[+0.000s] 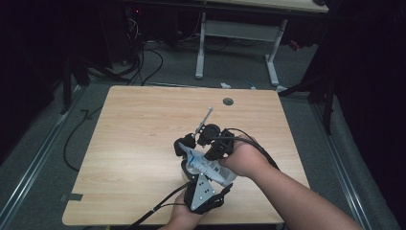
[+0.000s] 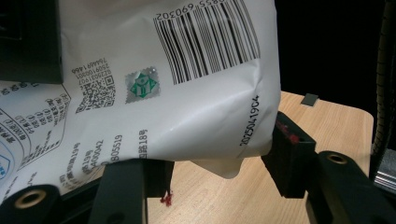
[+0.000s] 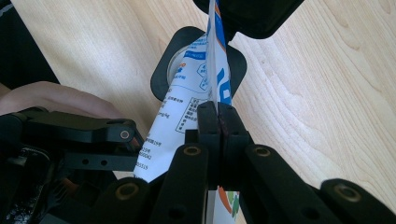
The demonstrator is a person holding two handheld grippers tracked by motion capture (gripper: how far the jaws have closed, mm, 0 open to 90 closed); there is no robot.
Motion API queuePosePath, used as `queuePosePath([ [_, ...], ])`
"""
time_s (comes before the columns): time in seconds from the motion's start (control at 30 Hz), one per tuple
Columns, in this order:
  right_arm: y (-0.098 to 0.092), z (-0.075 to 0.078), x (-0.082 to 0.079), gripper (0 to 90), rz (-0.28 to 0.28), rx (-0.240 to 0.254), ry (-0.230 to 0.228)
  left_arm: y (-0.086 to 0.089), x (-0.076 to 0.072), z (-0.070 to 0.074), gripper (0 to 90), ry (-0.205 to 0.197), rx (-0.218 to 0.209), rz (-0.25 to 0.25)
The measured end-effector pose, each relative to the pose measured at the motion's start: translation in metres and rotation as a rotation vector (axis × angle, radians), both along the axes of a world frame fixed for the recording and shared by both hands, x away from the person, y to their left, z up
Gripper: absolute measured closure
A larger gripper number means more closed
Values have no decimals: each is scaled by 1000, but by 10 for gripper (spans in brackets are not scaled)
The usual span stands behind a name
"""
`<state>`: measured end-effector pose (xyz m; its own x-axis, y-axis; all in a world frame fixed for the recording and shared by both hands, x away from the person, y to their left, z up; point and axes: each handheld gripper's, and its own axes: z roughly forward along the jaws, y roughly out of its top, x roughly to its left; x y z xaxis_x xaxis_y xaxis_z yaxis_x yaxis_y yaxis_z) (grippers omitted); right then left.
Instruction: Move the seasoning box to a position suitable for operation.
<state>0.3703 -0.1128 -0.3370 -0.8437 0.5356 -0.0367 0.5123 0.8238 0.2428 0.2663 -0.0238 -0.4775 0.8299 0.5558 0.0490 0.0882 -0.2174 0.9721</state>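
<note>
A white pouch [image 1: 207, 166] with blue print and a barcode is held between both grippers over the near middle of the table. My right gripper [image 3: 217, 122] is shut on the pouch's thin sealed edge [image 3: 215, 70], which stands upright between its pads. My left gripper [image 2: 212, 175], under the grey plate [image 1: 203, 191], is shut on the pouch's body [image 2: 187, 112] across its width; the right pad touches the creased edge. The pouch's far end hangs over a black round-mouthed container [image 3: 161, 74] on the table.
A black device with a thin metal rod [image 1: 207, 116] stands just beyond the grippers. A round cable hole [image 1: 228, 101] sits near the table's far edge. Grey tape [image 1: 72, 197] marks the near left corner. Another desk [image 1: 239, 29] and cables lie on the floor behind.
</note>
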Motion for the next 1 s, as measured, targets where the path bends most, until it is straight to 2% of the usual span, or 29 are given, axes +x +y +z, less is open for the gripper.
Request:
queuePosePath([
  [0.47,-1,-1,-1,897,4,-5,3,1,-2,-3,492,-8,6,-5],
  [1.0,-4,-3,-6,896,-1,1,34,5,-9,-12,501,-3,10,-17],
])
